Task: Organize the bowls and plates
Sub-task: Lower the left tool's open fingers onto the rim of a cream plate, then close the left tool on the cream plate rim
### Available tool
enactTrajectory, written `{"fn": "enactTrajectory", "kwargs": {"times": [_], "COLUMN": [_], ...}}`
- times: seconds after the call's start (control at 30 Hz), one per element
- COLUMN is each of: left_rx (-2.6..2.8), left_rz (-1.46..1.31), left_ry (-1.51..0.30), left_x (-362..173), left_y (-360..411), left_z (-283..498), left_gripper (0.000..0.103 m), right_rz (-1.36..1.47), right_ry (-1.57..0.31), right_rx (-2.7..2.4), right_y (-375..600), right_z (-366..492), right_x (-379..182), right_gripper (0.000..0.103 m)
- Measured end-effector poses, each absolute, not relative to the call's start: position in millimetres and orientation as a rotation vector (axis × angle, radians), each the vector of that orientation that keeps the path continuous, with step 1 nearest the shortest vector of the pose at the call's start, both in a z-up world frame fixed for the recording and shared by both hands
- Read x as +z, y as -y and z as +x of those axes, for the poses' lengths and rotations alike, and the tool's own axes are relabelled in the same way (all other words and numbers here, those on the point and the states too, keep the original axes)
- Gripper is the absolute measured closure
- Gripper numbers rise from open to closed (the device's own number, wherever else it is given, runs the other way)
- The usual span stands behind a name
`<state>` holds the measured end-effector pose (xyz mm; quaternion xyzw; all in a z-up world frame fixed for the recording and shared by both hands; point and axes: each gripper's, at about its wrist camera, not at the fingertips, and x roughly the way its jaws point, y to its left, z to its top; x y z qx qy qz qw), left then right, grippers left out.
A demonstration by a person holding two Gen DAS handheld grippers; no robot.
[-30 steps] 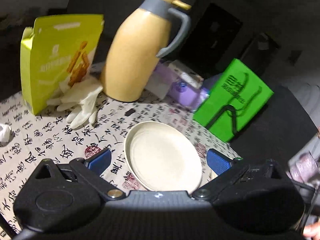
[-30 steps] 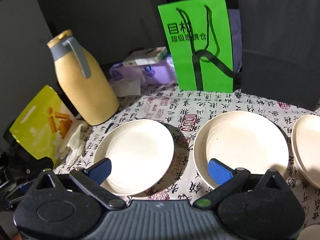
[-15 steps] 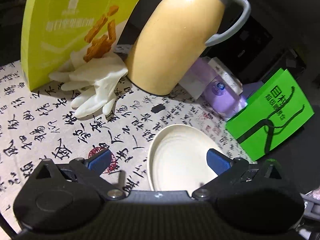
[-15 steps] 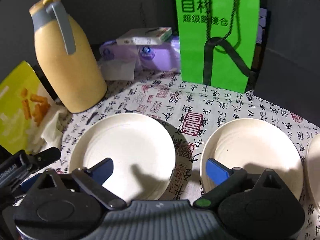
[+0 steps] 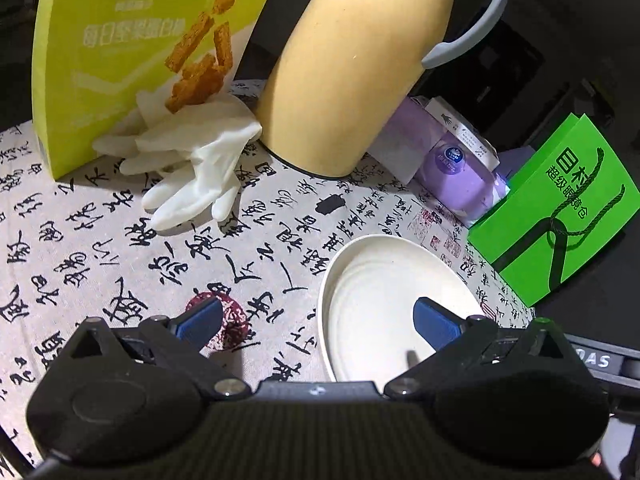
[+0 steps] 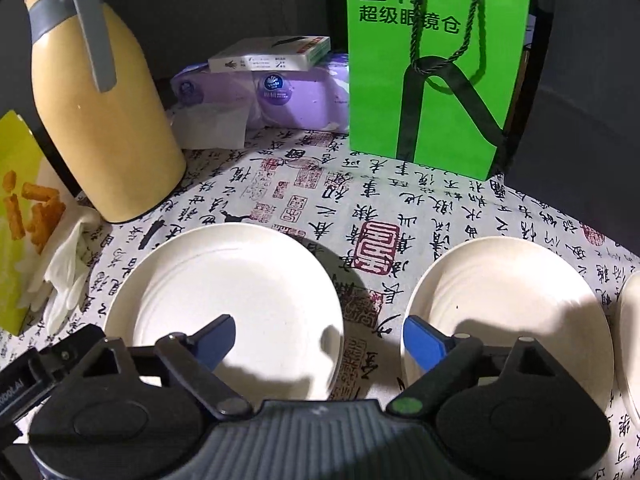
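Note:
A cream plate (image 5: 384, 292) lies on the calligraphy tablecloth; the right wrist view shows it too (image 6: 240, 292). My left gripper (image 5: 316, 320) is open, low over the plate's left rim, its right finger above the plate. A second cream plate (image 6: 508, 300) lies to the right, and the rim of a third dish (image 6: 630, 340) shows at the right edge. My right gripper (image 6: 318, 338) is open and empty, straddling the gap between the two plates.
A yellow thermos jug (image 5: 352, 68) (image 6: 100, 120), a yellow-green snack box (image 5: 132, 52), white rubber gloves (image 5: 192, 168), a purple tissue pack (image 6: 280, 96) with a small box on it, and a green paper bag (image 6: 432, 64) (image 5: 560, 208) stand along the back.
My left gripper moved forward and left, so the plate slid to the right under its right finger. My right gripper moved forward and lower toward the gap between the two plates.

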<state>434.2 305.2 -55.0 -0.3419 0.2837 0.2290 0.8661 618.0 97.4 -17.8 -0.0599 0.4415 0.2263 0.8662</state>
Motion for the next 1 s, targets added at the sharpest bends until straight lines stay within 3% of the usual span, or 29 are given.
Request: {"fn": "enactTrajectory", "kwargs": {"times": [0.07, 0.43, 0.57, 0.73, 1.0], "left_rx": [0.482, 0.481, 0.479, 0.477, 0.449], "left_rz": [-0.715, -0.687, -0.680, -0.705, -0.714], "left_ry": [-0.589, -0.612, -0.620, -0.619, -0.642], "left_x": [-56, -63, -64, -66, -71], "left_y": [-306, -304, -303, -306, -305], "left_z": [434, 439, 441, 441, 444], "left_gripper": [0.000, 0.000, 0.006, 0.023, 0.064], "right_rz": [-0.125, -0.162, -0.155, -0.140, -0.115], "right_ry": [-0.934, -0.974, -0.984, -1.020, -1.026], "right_rx": [0.477, 0.479, 0.480, 0.484, 0.456], "right_y": [-102, -110, -110, -111, -103], "right_z": [617, 617, 619, 622, 624], "right_x": [-21, -38, -43, -50, -52], "right_gripper": [0.020, 0.024, 0.030, 0.055, 0.073]}}
